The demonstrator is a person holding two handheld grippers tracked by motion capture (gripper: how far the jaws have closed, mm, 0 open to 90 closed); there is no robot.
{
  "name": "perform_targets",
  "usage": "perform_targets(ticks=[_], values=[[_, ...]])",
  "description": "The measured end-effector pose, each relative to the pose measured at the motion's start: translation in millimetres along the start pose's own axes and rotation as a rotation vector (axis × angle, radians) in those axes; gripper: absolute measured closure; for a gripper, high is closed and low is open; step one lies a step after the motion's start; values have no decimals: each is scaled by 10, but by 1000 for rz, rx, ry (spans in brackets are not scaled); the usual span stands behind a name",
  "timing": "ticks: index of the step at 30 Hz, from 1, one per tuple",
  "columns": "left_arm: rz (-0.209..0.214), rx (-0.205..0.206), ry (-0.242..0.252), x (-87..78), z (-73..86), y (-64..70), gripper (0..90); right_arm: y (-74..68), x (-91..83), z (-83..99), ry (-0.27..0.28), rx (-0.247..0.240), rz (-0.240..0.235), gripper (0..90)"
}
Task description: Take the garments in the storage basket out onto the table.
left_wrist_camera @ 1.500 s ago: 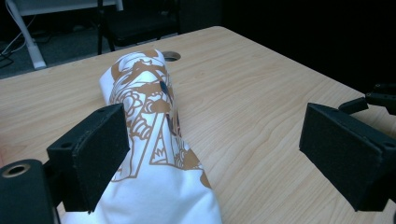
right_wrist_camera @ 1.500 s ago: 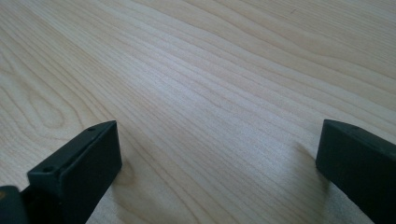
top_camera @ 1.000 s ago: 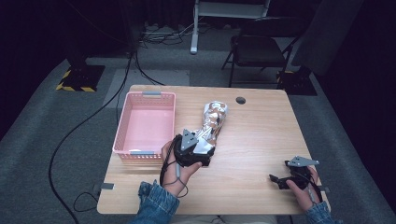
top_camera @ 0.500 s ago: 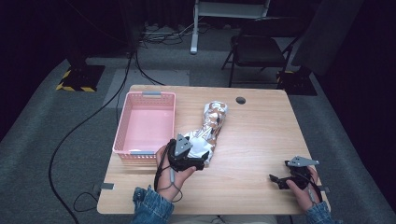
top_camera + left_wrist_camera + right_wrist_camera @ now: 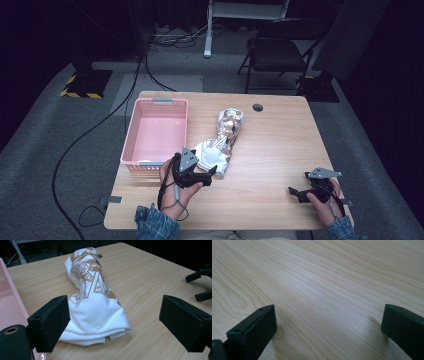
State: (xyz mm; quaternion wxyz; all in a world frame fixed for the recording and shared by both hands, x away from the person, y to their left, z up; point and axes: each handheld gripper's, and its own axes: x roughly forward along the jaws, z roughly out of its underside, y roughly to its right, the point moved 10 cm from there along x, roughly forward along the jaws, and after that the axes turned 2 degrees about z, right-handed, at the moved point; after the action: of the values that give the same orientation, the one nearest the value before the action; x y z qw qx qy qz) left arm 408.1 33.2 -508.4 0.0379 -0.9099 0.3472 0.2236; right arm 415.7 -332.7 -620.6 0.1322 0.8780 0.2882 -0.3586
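L gripper (image 5: pixel 209 174): near-left of table (image 5: pixel 280 150), jaws wide apart, nothing between; aimed at near end of shirt, just short of it.
R gripper (image 5: pixel 296 193): near-right corner, low over bare wood, jaws spread, holding nothing.
Shirt (image 5: pixel 222 142): white w/ brown print, bunched into a long roll; lies mid-table, running near-left to far-right, just right of basket.
Basket (image 5: pixel 131 135): pink, left side of table.
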Motion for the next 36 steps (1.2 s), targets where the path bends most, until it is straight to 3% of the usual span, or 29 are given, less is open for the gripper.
perform_targets(ticks=[15, 36], values=[[-38, -13, -19, -127, 163, -125, 95, 0, 0, 0, 0, 0, 0, 0], [-80, -49, -55, -315, 522, -301, 96, 0, 0, 0, 0, 0, 0, 0]])
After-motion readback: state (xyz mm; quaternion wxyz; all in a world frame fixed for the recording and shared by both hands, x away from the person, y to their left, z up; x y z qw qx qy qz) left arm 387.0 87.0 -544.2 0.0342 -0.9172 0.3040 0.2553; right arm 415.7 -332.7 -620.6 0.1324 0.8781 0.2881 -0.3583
